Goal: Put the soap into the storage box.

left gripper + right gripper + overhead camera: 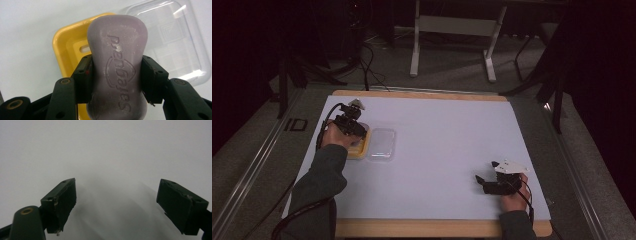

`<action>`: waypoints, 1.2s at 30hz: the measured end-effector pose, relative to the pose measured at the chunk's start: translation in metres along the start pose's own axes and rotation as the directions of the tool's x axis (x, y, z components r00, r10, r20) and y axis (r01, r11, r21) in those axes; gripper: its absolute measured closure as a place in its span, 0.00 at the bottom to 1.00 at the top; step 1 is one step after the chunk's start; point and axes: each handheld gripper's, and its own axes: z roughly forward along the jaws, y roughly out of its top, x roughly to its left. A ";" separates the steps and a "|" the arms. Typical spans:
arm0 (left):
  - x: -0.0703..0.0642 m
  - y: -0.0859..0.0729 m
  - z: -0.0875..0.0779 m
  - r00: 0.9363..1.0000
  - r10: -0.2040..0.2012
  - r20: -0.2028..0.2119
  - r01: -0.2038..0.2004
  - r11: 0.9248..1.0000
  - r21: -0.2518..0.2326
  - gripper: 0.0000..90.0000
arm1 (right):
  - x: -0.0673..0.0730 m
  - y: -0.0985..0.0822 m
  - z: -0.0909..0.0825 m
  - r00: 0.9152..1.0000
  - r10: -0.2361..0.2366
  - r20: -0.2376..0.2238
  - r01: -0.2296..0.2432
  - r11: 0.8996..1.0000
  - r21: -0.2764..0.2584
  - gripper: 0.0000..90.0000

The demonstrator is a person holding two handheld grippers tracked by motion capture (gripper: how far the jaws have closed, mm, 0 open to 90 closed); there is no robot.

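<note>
Soap clamped over the yellow dish, at risk of slipping or landing askew

The left gripper (116,75) pinches the purple soap (116,67) by its long sides just above the yellow dish (67,47), with the clear lid (175,40) just beside it; the bar's smooth curved flanks could let it slide out, or a tilted release could leave it on the rim, though its height over the dish is hard to judge. The right gripper (117,205) rests apart, jaws wide and empty, over the white mat (447,135)

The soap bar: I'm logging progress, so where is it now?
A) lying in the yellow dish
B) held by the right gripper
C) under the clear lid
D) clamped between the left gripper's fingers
D: the left gripper fingers press both sides of the soap bar above the yellow dish.
</note>
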 end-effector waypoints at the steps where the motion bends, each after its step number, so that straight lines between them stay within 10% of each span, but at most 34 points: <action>1: 0.001 0.000 0.001 1.000 -0.003 0.002 0.003 1.000 0.002 0.55 | 0.000 0.000 0.000 1.000 -0.001 0.000 0.001 1.000 0.000 0.18; 36: 0.011 -0.009 0.037 0.994 -0.106 -0.018 0.107 0.993 0.046 0.55 | 0.001 0.000 0.001 1.000 -0.008 0.005 0.008 1.000 0.008 0.18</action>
